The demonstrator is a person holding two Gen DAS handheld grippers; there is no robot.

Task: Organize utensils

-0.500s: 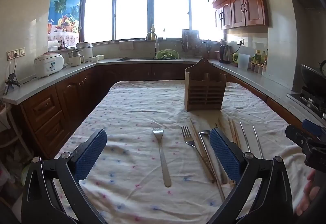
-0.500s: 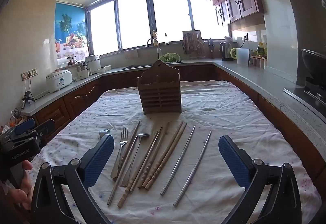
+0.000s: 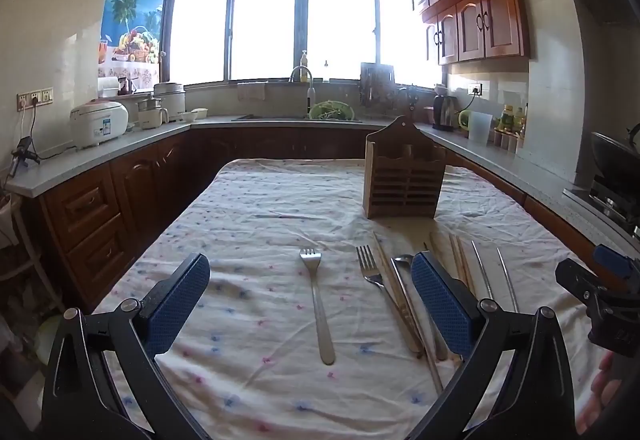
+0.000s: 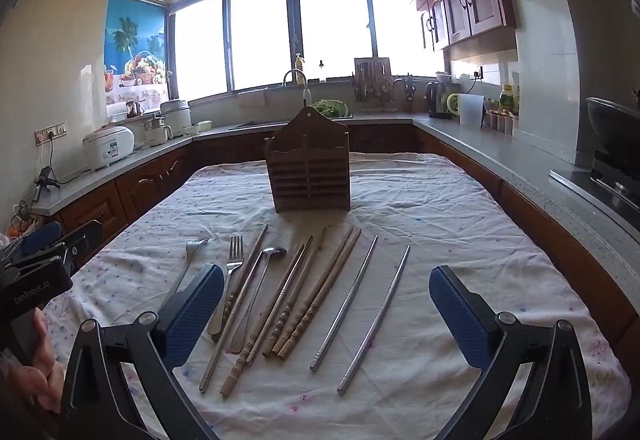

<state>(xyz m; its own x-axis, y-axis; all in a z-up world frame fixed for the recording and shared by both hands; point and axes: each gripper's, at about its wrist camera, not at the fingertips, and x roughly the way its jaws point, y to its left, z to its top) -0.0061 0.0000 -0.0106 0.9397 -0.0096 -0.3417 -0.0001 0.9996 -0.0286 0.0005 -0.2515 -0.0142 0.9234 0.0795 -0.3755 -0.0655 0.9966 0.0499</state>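
Observation:
A wooden slatted utensil holder (image 3: 404,180) (image 4: 310,170) stands upright on the cloth-covered table (image 3: 256,208). In front of it lie two steel forks (image 3: 318,300) (image 4: 232,272), a steel spoon (image 4: 260,288), several wooden chopsticks (image 4: 316,296) and two steel chopsticks (image 4: 348,300). My left gripper (image 3: 310,300) is open, low over the near table edge, with one fork lying on the cloth between its blue pads. My right gripper (image 4: 326,304) is open wide above the chopsticks, holding nothing.
Kitchen counters (image 3: 100,156) run along the left, back and right of the table, with a rice cooker (image 3: 98,122), a sink (image 3: 296,116) and a kettle (image 4: 438,100). A stove with a wok (image 4: 612,136) sits at the right. A hand grips each gripper body.

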